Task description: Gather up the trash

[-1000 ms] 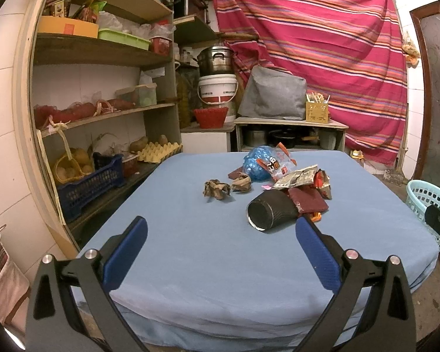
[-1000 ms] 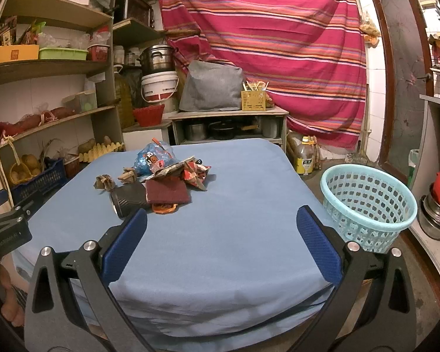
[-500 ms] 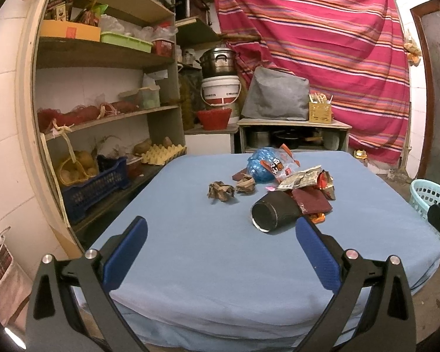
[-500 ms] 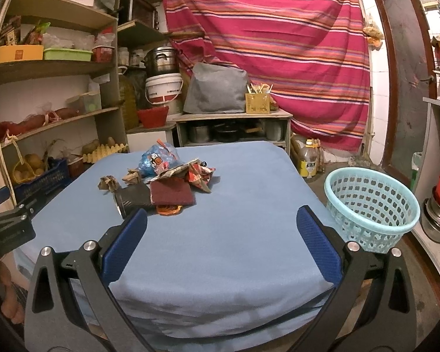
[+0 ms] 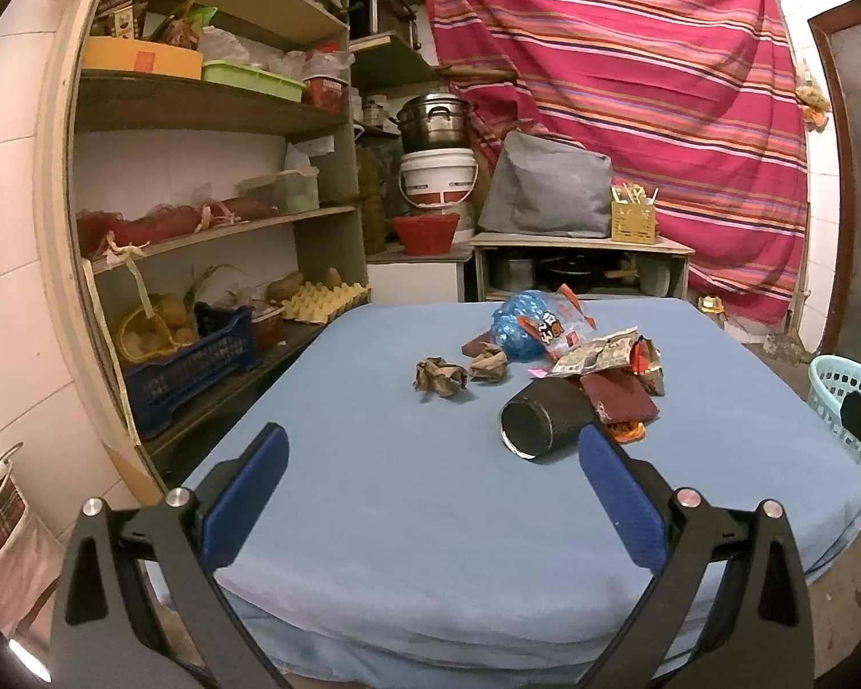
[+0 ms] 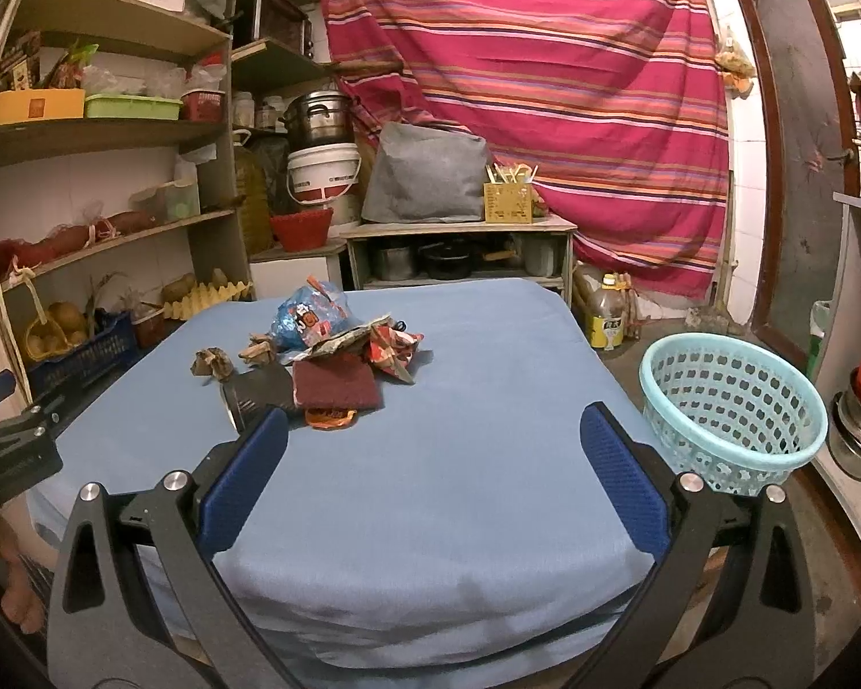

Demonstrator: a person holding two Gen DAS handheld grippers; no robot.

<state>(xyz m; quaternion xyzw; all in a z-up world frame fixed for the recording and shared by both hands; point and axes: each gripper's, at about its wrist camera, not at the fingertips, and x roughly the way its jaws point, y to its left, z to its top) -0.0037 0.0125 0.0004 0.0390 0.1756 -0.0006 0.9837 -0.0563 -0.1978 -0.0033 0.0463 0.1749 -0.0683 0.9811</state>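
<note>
Wrappers, crumpled paper (image 5: pixel 439 377) and a black cup (image 5: pixel 536 422) are heaped mid-desk (image 6: pixel 459 488). Both grippers, left gripper (image 5: pixel 430 494) and right gripper (image 6: pixel 433 494), are held released at the near edge, ready for grasping. The mesh basket (image 6: pixel 729 402) is set beside the right edge, probably for deposit.

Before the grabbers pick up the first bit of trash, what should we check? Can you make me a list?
1. Left gripper open, nothing between its fingers: ok.
2. Right gripper open, nothing held: ok.
3. Trash in sight: black cup on its side, maroon packet, crumpled paper, blue bag: ok.
4. Basket upright beside the table: ok.
5. Basket empty enough: cannot tell.
</note>
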